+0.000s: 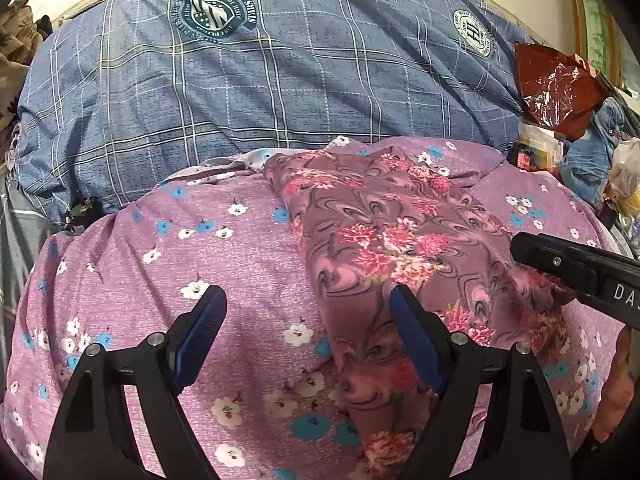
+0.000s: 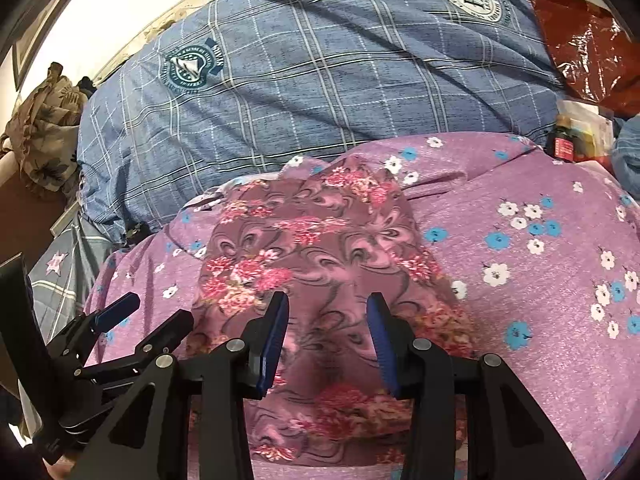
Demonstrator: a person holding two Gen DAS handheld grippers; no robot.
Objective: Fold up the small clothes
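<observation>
A soft, light, floppy floral garment is being approached by the widely spread left gripper and half-spread, empty right gripper, its near hem being judged the best hold.

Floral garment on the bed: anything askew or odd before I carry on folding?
The floral garment lies slanted across the purple flowered sheet, its far end bunched and rumpled near the blue plaid quilt. No tears or spills visible.
</observation>
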